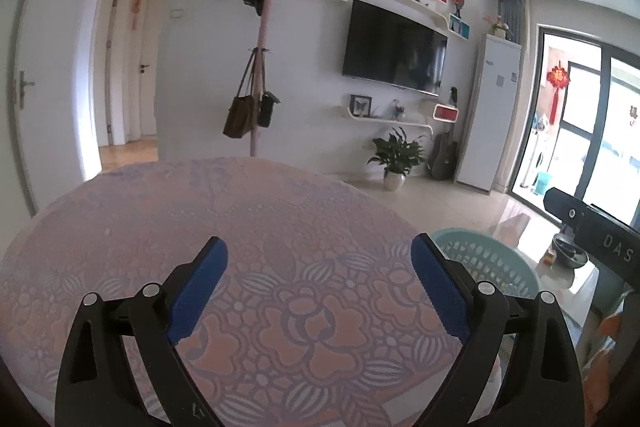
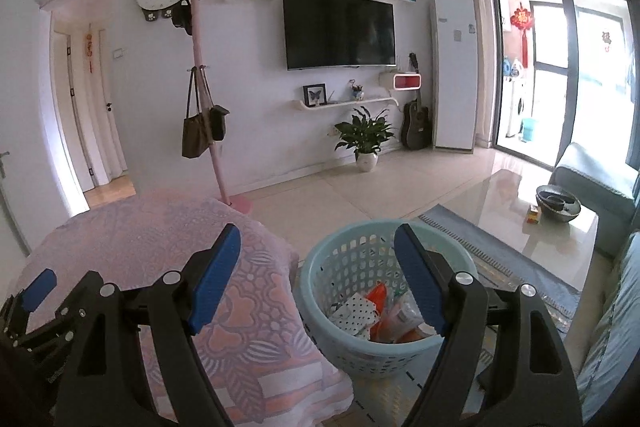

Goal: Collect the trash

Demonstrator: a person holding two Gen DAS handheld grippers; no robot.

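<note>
A light blue plastic basket (image 2: 360, 255) stands on the floor beside a table with a pink flowered cloth (image 2: 160, 227). It holds trash (image 2: 380, 311): orange wrappers, a dotted wrapper and clear plastic. My right gripper (image 2: 318, 271) is open and empty, above the gap between table and basket. My left gripper (image 1: 320, 283) is open and empty over the tablecloth (image 1: 240, 211). The basket's rim (image 1: 480, 247) shows at the right in the left wrist view. The left gripper's blue fingertip (image 2: 38, 289) shows at the lower left of the right wrist view.
A pink coat stand (image 2: 204, 99) with bags stands behind the table. A potted plant (image 2: 365, 139), a guitar (image 2: 416, 123) and a white cabinet (image 2: 454, 71) line the far wall. A glass coffee table (image 2: 520, 211) with a dark bowl (image 2: 558, 205) and a rug (image 2: 500, 247) are right.
</note>
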